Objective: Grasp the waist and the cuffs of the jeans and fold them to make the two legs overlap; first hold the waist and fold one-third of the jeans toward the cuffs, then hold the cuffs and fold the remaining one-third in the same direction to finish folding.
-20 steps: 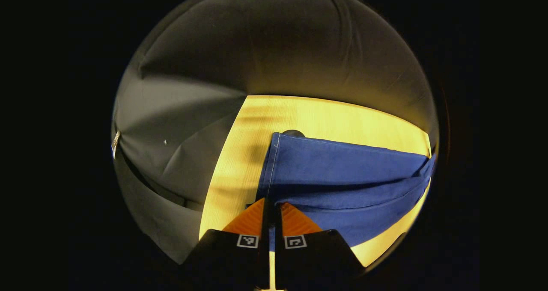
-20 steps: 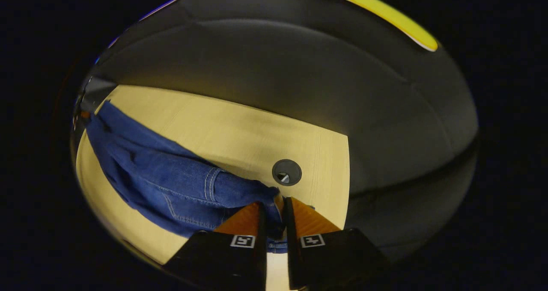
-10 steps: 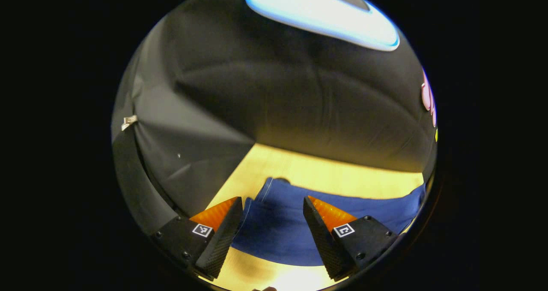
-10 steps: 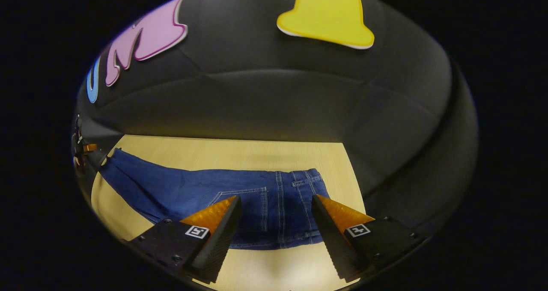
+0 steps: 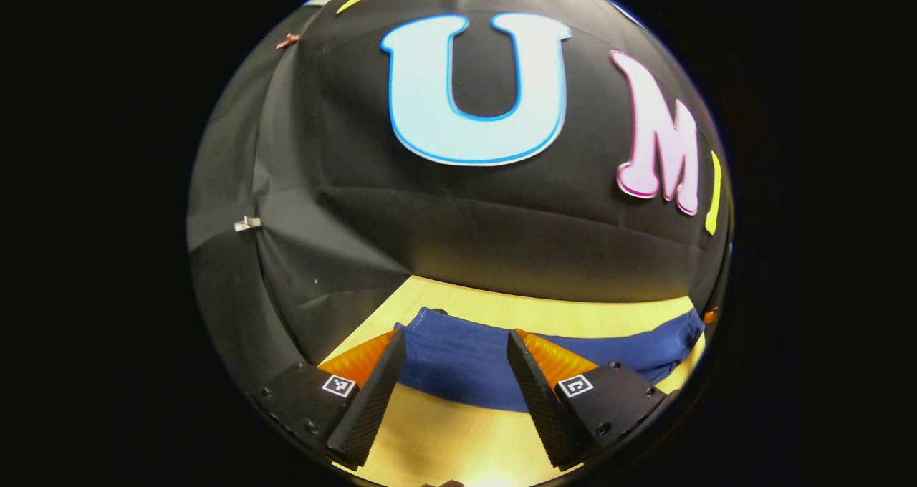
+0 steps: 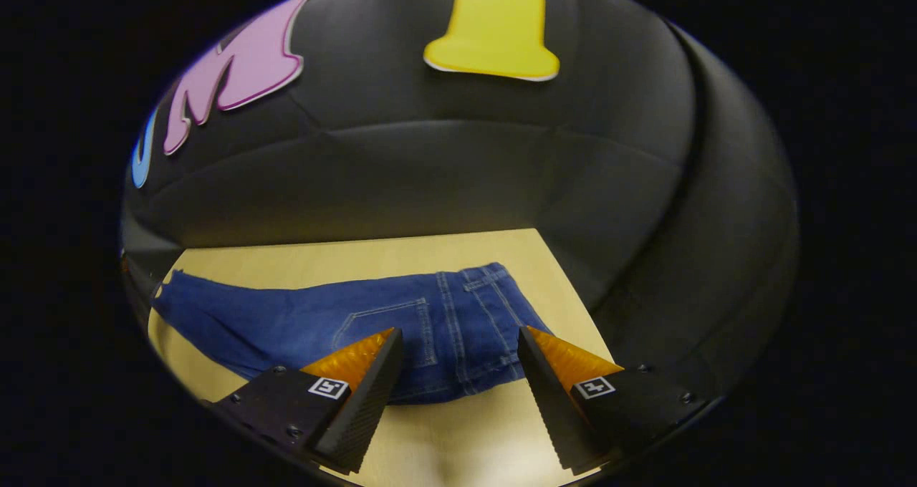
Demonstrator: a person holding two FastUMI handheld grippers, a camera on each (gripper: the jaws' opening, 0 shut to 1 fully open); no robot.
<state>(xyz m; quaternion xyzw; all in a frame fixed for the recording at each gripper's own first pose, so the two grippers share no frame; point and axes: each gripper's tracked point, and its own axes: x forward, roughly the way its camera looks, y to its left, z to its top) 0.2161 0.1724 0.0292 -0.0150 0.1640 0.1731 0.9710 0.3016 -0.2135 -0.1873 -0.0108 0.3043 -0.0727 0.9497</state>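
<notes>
Your left tool (image 5: 456, 362) and your right tool (image 6: 458, 358) both have their fingers wide apart and hold nothing. The jeans (image 6: 401, 329) lie flat on the worktop (image 6: 344, 254), legs stacked. If you pinch only the top layer at the waist, the fold could go crooked.

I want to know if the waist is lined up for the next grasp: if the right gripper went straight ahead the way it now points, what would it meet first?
Most likely the jeans: their waist end lies straight ahead of the open right gripper, flat on the table. How far ahead is hard to judge.
</notes>
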